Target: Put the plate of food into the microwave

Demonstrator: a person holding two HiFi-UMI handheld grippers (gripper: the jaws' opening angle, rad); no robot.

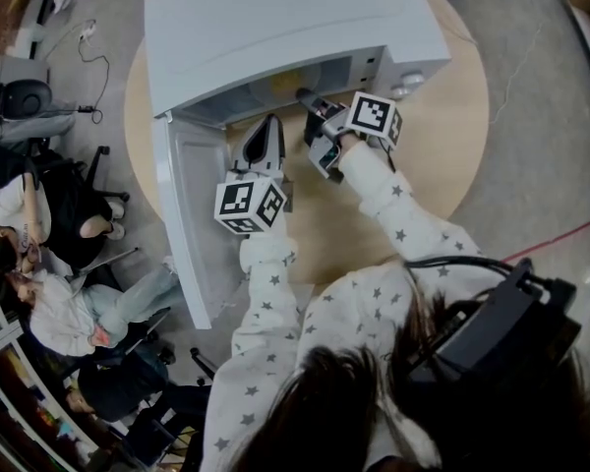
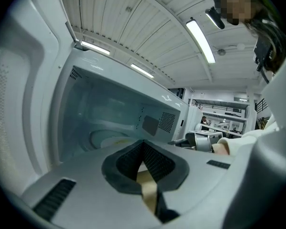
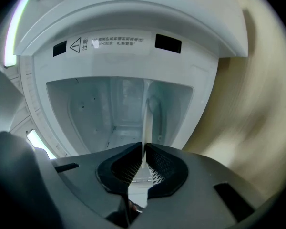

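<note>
A white microwave (image 1: 275, 18) stands on a round wooden table (image 1: 452, 126) with its door (image 1: 192, 224) swung open to the left. A pale plate (image 1: 283, 87) with yellowish food lies just inside the cavity. My right gripper (image 1: 313, 106) reaches into the opening. In the right gripper view it (image 3: 143, 149) is shut on the plate's thin white rim (image 3: 147, 123), seen edge-on. My left gripper (image 1: 265, 141) hovers at the opening beside the door. Its jaws (image 2: 143, 144) are shut with nothing between them. The plate (image 2: 107, 138) shows low inside the cavity in that view.
The open door juts past the table's left edge. People (image 1: 59, 303) sit on chairs close by on the left. Cables (image 1: 88, 57) trail on the floor at the upper left. A red cord (image 1: 560, 239) runs at the right.
</note>
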